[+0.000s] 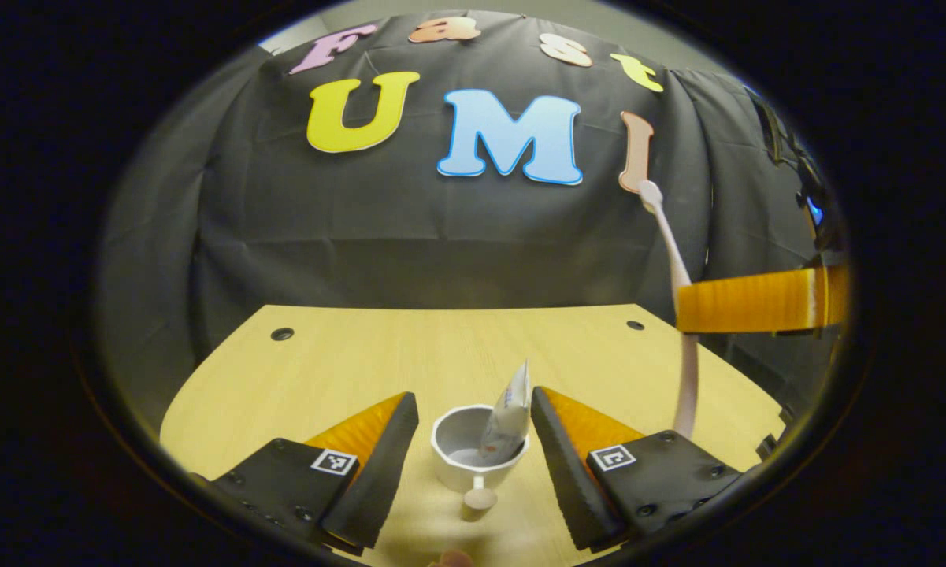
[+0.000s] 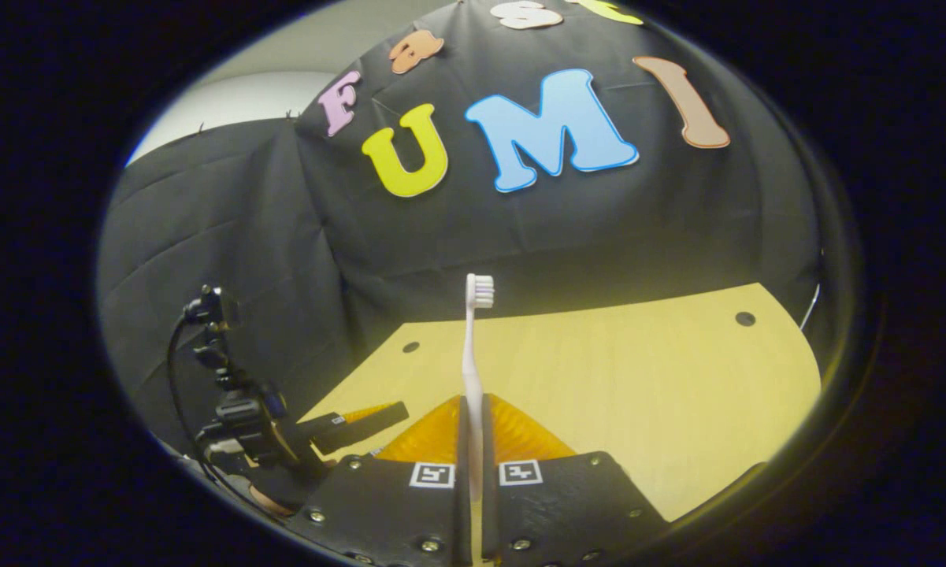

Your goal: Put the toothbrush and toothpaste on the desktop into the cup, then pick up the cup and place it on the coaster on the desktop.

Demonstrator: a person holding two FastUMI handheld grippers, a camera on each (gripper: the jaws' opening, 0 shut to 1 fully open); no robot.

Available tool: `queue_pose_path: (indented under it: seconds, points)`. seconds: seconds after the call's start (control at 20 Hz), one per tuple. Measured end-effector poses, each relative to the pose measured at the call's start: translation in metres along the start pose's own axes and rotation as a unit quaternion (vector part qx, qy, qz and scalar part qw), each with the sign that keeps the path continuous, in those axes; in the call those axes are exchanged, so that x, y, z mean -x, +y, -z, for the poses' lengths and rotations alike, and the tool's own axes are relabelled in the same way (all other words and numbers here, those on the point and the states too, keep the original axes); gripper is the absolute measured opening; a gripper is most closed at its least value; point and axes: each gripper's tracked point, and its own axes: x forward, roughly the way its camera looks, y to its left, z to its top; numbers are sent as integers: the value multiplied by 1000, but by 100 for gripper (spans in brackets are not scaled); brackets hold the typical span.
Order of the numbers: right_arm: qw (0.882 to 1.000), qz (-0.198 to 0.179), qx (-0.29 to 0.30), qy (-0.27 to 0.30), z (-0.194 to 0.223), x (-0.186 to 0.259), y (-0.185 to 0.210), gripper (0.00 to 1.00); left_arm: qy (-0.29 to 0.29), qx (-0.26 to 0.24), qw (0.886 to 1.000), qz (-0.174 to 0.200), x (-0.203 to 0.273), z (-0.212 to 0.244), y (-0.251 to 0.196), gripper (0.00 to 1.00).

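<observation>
Only square markers on fingers

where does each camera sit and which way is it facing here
Left gripper view: rides on the left gripper, facing forward and down over the pale wooden desktop at the white handled cup holding the white toothpaste tube; its own two fingers stand open either side.
Right gripper view: rides on the right gripper, facing the black cloth wall; its fingers pinch the upright pale pink toothbrush.
Shared: desktop, wall, toothbrush, and each view catches the other gripper.
</observation>
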Motion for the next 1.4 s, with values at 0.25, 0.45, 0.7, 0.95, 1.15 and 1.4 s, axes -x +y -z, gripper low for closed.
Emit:
queue_pose_path:
  seconds: [0.25,0.45,0.7,0.95,1.15,1.4]
  points:
    - [999,-24,14,-27,-13,-31,22,6,20,5,1000,7,19,15,4,93]
    - [998,-38,20,-44,-22,-61,37,6,40,24,999,12,35,33,10,93]
    - [997,-44,41,-55,-15,-99,47,6,58,32,998,17,46,51,13,92]
    - [996,-22,86,-21,21,-127,42,6,78,54,995,16,48,65,21,92]
    - [995,-6,104,-3,38,-135,34,6,86,55,995,16,43,67,26,92]
    - [994,5,106,12,41,-132,28,6,94,67,993,19,41,74,27,92]
